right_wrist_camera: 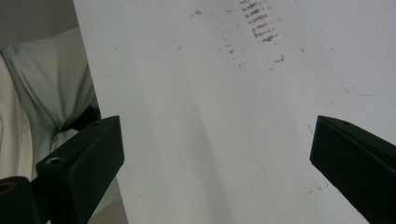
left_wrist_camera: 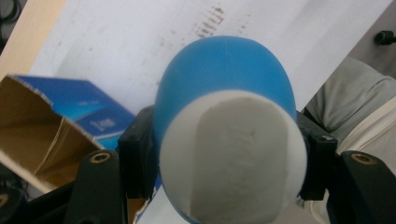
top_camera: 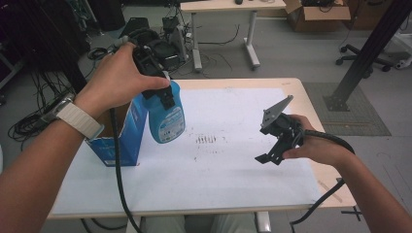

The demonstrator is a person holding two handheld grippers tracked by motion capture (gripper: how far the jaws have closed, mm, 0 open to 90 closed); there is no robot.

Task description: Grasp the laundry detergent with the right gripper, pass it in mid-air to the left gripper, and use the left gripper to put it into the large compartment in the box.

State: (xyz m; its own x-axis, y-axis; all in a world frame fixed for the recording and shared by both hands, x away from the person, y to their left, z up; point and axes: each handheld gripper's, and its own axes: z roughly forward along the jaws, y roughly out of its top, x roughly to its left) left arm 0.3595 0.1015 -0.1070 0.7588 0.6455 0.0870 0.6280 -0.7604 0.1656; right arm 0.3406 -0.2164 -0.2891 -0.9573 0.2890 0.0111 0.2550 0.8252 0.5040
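Observation:
A blue bottle (top_camera: 166, 119) with a white label hangs in the air just right of an open blue carton (top_camera: 121, 131). My left gripper (top_camera: 165, 92) is shut on the bottle's top and holds it above the table. In the left gripper view the blue bottle (left_wrist_camera: 224, 84) with its white cap (left_wrist_camera: 233, 154) sits squeezed between the two black jaws, and the carton (left_wrist_camera: 51, 121) lies open below to the left. My right gripper (top_camera: 267, 156) hovers over the right part of the white sheet (top_camera: 233, 160). The right gripper (right_wrist_camera: 217, 158) stands open with nothing between its fingers.
The white sheet covers most of the wooden table (top_camera: 318, 121) and bears brownish smudge marks (top_camera: 206, 140). Cables trail from both grippers toward the near edge. Behind the table stand a second desk (top_camera: 228, 29), a cardboard box (top_camera: 316, 14) and an office chair base (top_camera: 369, 58).

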